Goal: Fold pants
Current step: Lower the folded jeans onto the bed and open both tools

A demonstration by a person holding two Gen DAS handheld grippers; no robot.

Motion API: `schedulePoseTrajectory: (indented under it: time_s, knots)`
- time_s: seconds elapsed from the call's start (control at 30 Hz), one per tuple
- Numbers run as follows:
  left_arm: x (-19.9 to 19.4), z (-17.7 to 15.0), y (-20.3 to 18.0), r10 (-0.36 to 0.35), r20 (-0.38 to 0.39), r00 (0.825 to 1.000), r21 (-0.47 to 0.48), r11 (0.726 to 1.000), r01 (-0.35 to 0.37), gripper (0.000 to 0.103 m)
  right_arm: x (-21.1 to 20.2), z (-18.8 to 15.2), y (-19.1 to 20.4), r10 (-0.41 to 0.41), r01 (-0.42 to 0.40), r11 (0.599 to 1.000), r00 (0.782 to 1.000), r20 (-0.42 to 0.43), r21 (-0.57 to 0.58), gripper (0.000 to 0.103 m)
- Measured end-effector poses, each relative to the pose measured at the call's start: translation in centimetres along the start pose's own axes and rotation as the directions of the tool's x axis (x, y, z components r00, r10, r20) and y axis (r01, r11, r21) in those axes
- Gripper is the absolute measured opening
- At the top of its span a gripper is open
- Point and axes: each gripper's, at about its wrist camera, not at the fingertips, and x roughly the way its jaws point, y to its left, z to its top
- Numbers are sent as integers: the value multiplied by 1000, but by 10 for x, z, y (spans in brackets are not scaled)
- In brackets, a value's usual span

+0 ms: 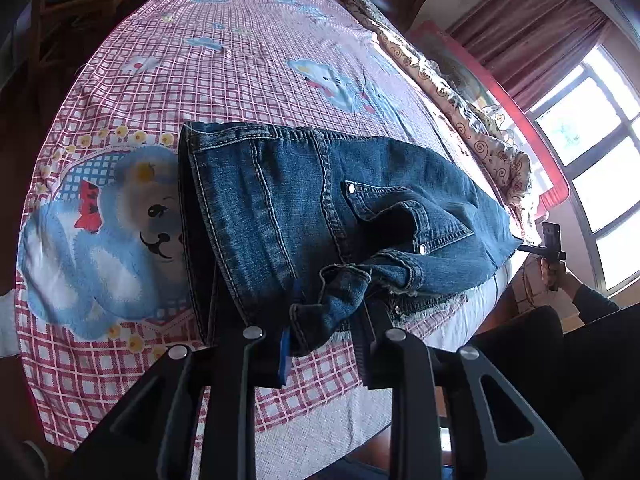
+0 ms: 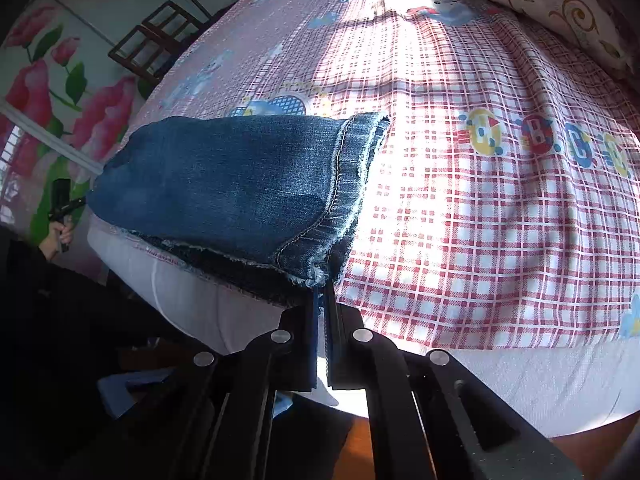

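Blue denim pants (image 1: pixel 320 200) lie folded on the bed near its front edge, waistband to the left, back pocket up. My left gripper (image 1: pixel 326 332) stands slightly open, with a bunched fold of the waist end lying loosely between its fingers (image 1: pixel 276 360). In the right wrist view the leg end of the pants (image 2: pixel 224 188) lies flat with its stitched hem at the right. My right gripper (image 2: pixel 322 300) is shut on the hem corner at the bed's edge. Each view shows the other gripper far off, held in a hand: the right gripper (image 1: pixel 522 247) and the left gripper (image 2: pixel 80 201).
A pink checked sheet (image 1: pixel 224 80) with a blue bear print covers the bed (image 2: pixel 520 380). A swirl-patterned quilt (image 1: pixel 472 132) runs along the far side. Wooden chairs (image 2: pixel 156 40) stand beyond the bed. A window (image 1: pixel 592 152) and a curtain are at the right.
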Motion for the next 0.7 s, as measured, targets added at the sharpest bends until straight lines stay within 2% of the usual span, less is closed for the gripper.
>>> schedulePoseTrajectory:
  time_s: [0.2,0.27,0.43,0.5,0.53,0.6,0.63,0.67,0.7]
  knots:
    - [-1,-9,2,30,-24,999,-5,1000,-30,35,6,-4,3,-35,35,999,999,2,6,2]
    - [-2,-12,1,53,-35,998,-2,999,-53,41,6,-5,3,-42,42,999,999,5,19,2]
    - [-10,-21,-2,92,-54,994,10,996,-92,41,3,-5,6,-95,95,995,995,18,29,2]
    - [-14,-24,1,116,-63,991,-2,993,-116,48,-3,-7,5,-115,113,993,993,36,45,2]
    - [-17,-27,2,127,-67,990,-13,992,-128,56,-7,-8,4,-127,124,991,991,46,56,2]
    - [-24,-32,8,133,-63,989,-54,989,-137,65,-14,-9,1,-145,139,986,988,57,88,2]
    - [-28,-35,11,119,-55,991,-85,989,-124,73,-19,-11,0,-149,142,985,987,67,101,7]
    - [-33,-38,14,113,-38,993,-120,986,-116,84,-25,-11,0,-151,140,983,985,83,116,20]
    - [-39,-41,16,102,-12,995,-151,983,-103,88,-33,-12,0,-147,133,982,983,109,133,38]
